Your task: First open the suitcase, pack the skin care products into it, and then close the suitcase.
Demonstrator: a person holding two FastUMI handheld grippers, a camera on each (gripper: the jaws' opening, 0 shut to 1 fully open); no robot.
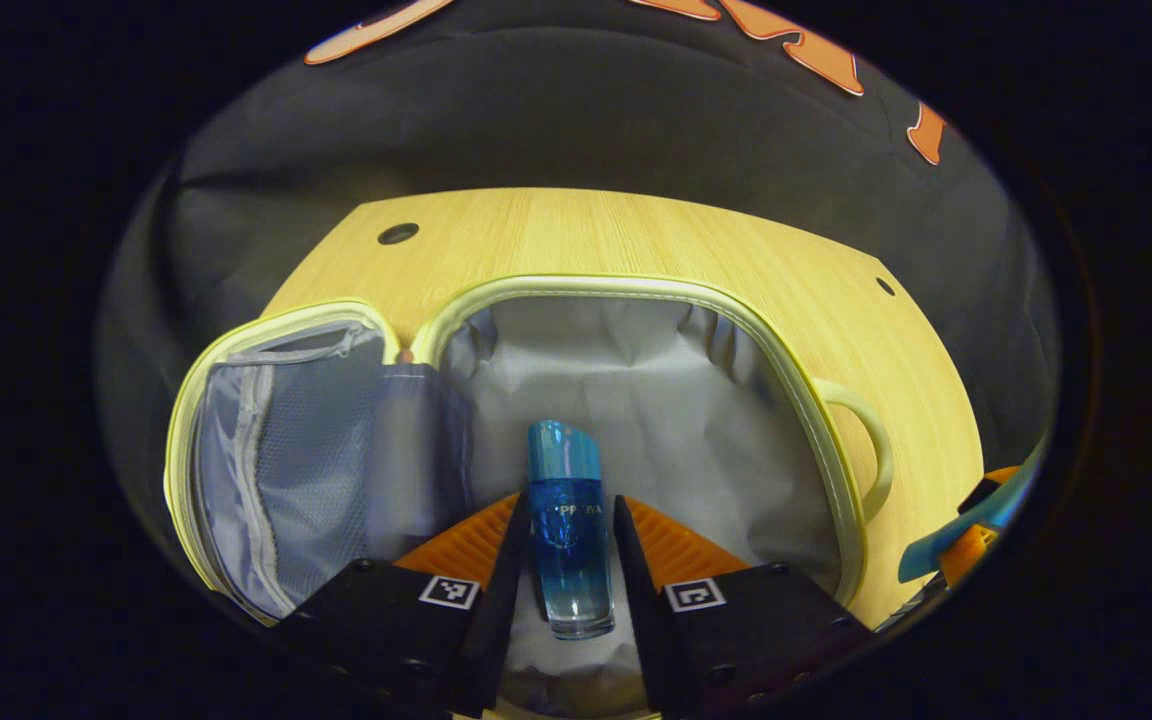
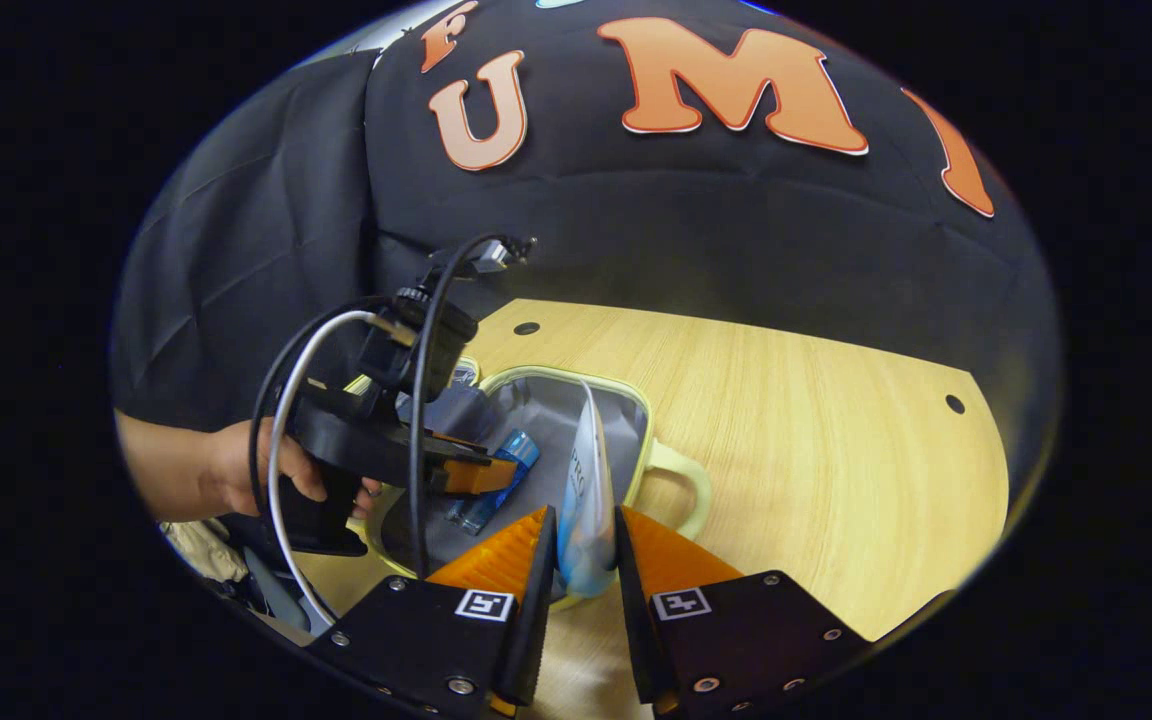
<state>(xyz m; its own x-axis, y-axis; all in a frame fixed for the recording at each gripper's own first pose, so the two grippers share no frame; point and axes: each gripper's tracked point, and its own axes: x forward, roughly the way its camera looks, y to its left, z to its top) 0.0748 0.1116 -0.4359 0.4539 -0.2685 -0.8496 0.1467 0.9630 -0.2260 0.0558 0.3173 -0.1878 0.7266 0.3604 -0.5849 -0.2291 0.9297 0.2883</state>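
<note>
Now left gripper point(image 1: 568, 520) over open suitcase point(image 1: 636, 290), seemingly gripping blue bottle point(image 1: 566, 520).

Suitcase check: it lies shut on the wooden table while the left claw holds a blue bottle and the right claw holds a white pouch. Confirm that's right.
Not quite: the suitcase lies open, not shut. The left gripper view shows its grey lining and its mesh-pocket lid folded aside. The rest holds: it lies on the wooden table, the left claw holds the blue bottle, and the right claw holds the white pouch.

Light wooden table point(image 1: 576, 235) with small dark holes near its far corners point(image 1: 397, 233), black cloth wall point(image 2: 696, 230) close behind it.
</note>
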